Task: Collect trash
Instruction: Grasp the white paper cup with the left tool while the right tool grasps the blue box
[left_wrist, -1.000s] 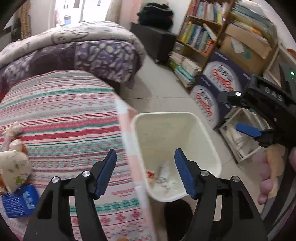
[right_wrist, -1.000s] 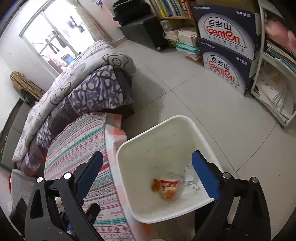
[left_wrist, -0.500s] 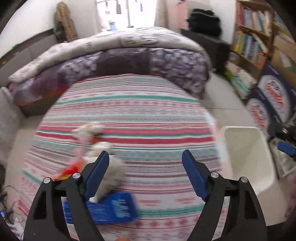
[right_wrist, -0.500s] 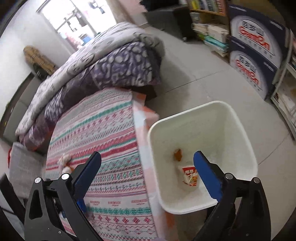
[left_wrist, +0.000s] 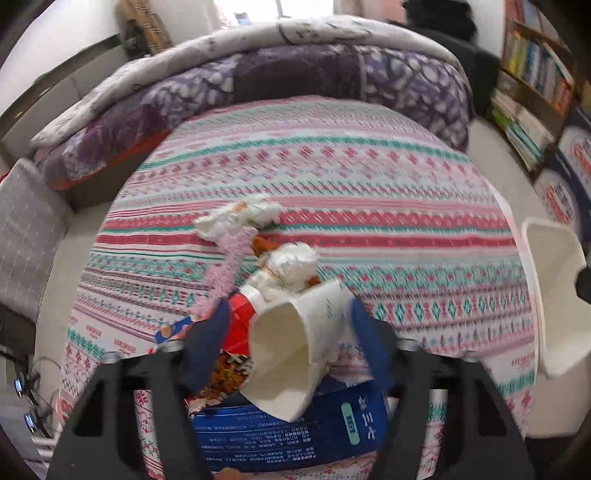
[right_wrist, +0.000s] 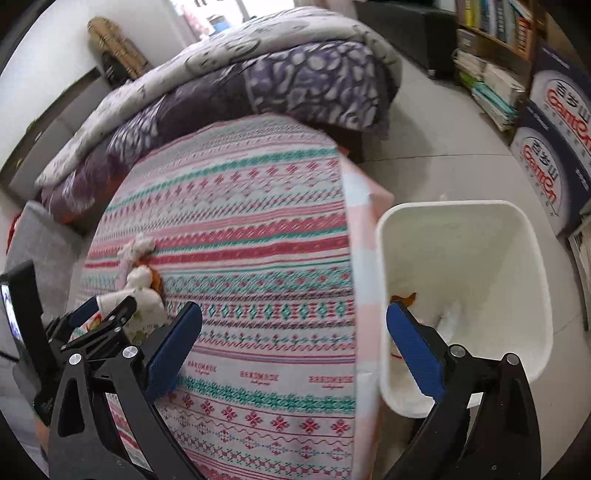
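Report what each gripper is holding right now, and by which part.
Nothing is gripped. The left gripper has been closing around the crushed paper cup, one pad on each side wall, not yet pressing. The right gripper is open and empty.

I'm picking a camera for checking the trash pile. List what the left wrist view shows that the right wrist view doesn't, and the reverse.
Only the left wrist view: the blue packet, the red wrapper and a pink strip around the paper cup. The left gripper, whose jaws have just been closing, straddles that cup.

Only the right wrist view: scraps inside the white bin, and the open, empty right gripper.

Both: the striped cloth, bin, crumpled tissues, quilt.
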